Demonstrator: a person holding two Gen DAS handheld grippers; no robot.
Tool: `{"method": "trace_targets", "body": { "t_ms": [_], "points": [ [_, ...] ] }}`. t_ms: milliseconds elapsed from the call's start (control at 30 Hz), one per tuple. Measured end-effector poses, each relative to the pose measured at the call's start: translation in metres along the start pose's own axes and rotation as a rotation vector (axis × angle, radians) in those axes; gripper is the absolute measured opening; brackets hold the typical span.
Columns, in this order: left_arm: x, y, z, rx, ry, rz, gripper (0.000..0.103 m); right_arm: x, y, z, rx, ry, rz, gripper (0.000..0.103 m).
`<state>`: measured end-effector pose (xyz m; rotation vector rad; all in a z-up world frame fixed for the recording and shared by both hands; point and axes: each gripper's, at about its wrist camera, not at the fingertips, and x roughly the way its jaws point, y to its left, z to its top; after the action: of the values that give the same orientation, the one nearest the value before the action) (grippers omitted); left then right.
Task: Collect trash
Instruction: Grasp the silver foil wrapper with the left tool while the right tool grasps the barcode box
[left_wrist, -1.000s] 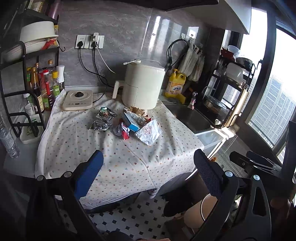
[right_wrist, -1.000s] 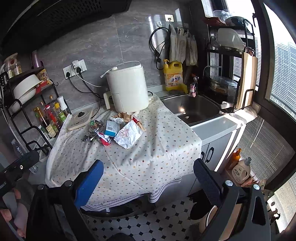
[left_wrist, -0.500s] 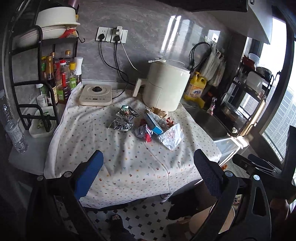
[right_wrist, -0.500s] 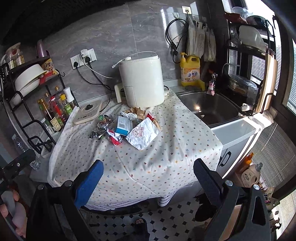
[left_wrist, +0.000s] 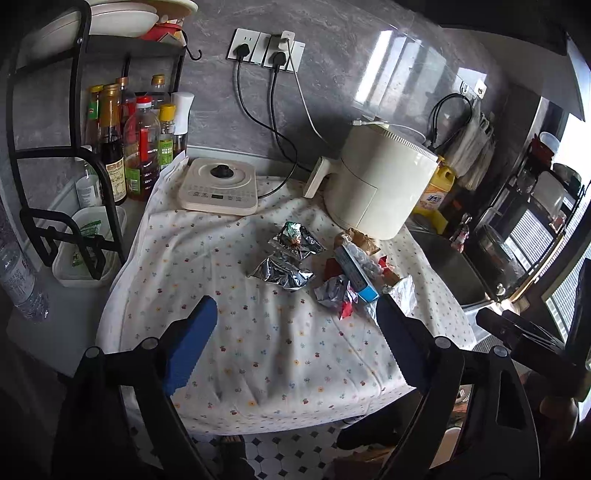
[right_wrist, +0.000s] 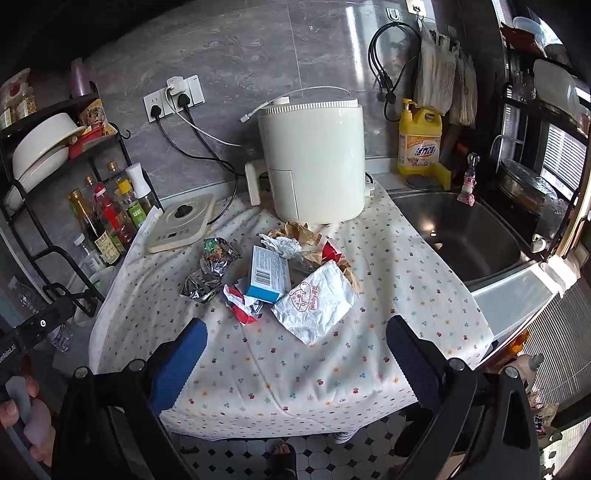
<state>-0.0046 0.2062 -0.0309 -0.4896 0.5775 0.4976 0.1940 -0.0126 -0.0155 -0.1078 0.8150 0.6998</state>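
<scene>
A pile of trash lies on the flowered tablecloth (right_wrist: 280, 369) in front of the air fryer. It holds crumpled silver foil wrappers (left_wrist: 284, 273) (right_wrist: 207, 280), a blue and white box (left_wrist: 356, 273) (right_wrist: 267, 275), a white paper bag (right_wrist: 314, 299), a red and white wrapper (right_wrist: 242, 301) and brown paper (right_wrist: 295, 232). My left gripper (left_wrist: 295, 314) hovers short of the foil wrappers, its jaws closing a little with nothing between them. Near the table's front edge, my right gripper (right_wrist: 297, 332) stands open and empty, below the paper bag.
A cream air fryer (right_wrist: 314, 162) and a flat cooker (left_wrist: 218, 184) stand at the back. A black rack with bottles (left_wrist: 122, 147) is left, a steel sink (right_wrist: 461, 236) and yellow detergent jug (right_wrist: 419, 140) right. Tiled floor and a person's foot (right_wrist: 282, 458) show below.
Both grippers have moved in toward the table and slightly down, so the trash pile looks larger and nearer. The left jaws stand a little narrower than before.
</scene>
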Motion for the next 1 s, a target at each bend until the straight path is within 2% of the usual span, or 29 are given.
{"method": "trace_targets", "body": {
  "t_ms": [133, 267, 333, 467, 733, 1000],
  "points": [
    [0.034, 0.019, 0.009, -0.023, 0.025, 0.002, 0.08, 0.026, 0.005, 0.007, -0.014, 0.043, 0.014, 0.083],
    [0.073, 0.034, 0.017, -0.046, 0.09, -0.015, 0.067, 0.053, 0.006, 0.012, -0.011, 0.088, 0.017, 0.076],
    [0.089, 0.039, 0.018, -0.034, 0.11, -0.017, 0.066, 0.067, 0.006, 0.013, -0.002, 0.118, 0.022, 0.069],
    [0.124, 0.045, 0.021, -0.033, 0.164, -0.034, 0.064, 0.091, 0.006, 0.014, 0.028, 0.169, 0.04, 0.065],
    [0.198, 0.045, 0.026, 0.008, 0.272, -0.069, 0.064, 0.128, 0.015, 0.022, 0.038, 0.225, 0.05, 0.064],
    [0.25, 0.042, 0.028, 0.067, 0.346, -0.092, 0.064, 0.177, 0.017, 0.037, 0.055, 0.295, 0.07, 0.064]
  ]
}}
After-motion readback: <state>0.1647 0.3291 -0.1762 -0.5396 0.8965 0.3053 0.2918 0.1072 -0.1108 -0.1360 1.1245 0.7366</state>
